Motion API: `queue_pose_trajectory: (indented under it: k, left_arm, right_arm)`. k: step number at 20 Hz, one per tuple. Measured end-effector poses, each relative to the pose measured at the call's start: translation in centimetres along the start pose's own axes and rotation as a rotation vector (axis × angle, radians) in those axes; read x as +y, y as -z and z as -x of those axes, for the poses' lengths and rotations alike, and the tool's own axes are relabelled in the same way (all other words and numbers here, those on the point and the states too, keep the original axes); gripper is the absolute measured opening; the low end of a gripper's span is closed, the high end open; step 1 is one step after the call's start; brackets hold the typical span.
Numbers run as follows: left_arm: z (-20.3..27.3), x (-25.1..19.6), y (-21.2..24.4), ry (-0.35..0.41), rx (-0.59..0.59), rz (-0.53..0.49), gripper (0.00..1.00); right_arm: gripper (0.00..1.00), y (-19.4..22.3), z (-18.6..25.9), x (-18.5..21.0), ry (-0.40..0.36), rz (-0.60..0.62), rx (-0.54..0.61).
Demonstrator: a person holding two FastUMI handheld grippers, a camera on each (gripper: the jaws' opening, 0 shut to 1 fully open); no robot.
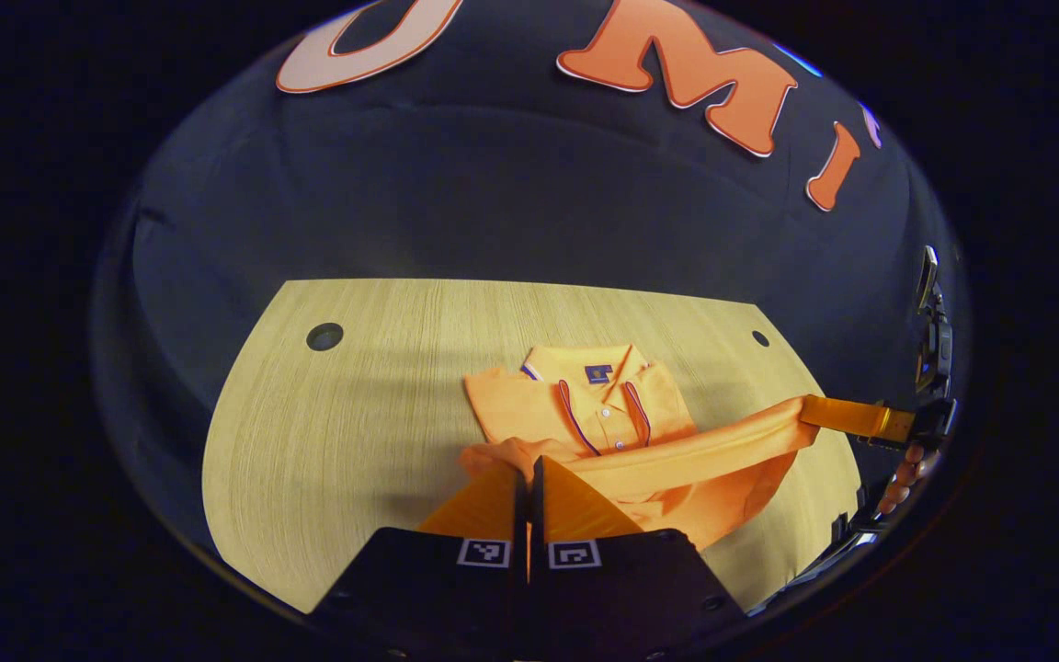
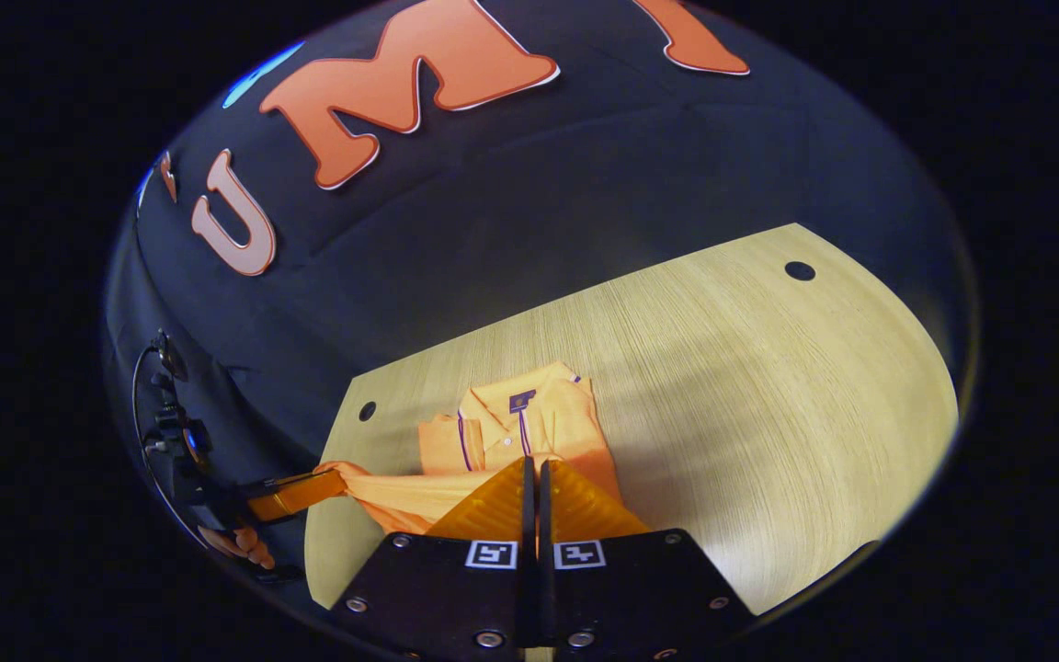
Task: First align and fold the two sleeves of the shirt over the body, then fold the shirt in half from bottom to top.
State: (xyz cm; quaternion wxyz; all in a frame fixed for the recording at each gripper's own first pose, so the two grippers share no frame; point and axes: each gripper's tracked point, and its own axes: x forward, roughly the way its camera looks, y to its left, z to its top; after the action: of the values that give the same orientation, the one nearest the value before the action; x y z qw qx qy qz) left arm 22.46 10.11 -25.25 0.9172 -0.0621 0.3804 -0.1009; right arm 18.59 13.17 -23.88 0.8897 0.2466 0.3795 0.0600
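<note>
left gripper view — both the left gripper [image 1: 529, 473] and right gripper [image 2: 534, 478] pinch the shirt [image 1: 603, 414] hem, lifted taut.

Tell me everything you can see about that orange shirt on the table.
The orange shirt is a polo of soft knit-looking fabric, with a collar, dark-trimmed button placket and small dark neck label. It lies face up on the wooden table, sleeves folded in. Its bottom hem is lifted and stretched taut between the left gripper and right gripper, both pinching it.

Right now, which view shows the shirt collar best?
Left gripper view: the collar faces the camera, placket and buttons clear. In the right gripper view it looks smaller and tilted, its lower placket behind the right gripper.
</note>
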Motion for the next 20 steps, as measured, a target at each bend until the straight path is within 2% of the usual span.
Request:
queue_pose_trajectory:
  k: [3, 7, 17, 20]
  left_arm:
    - [-1.9, 0.2, -1.2, -0.036, -0.008, -0.044, 0.00]
    - [-4.2, 1.4, -2.2, -0.073, 0.012, -0.054, 0.01]
    - [-12.3, 3.6, -5.6, -0.100, 0.017, -0.084, 0.00]
    - [-13.8, 6.0, -4.9, -0.170, 0.052, -0.132, 0.01]
  right_arm:
    - [0.00, -1.5, -2.6, -0.2, 0.003, 0.021, 0.006]
    - [0.00, -3.7, -6.0, -0.5, 0.014, 0.042, -0.005]
    - [0.00, -6.4, -14.0, -2.0, 0.060, 0.069, 0.018]
    - [0.00, -6.3, -16.4, -3.7, 0.103, 0.090, 0.043]
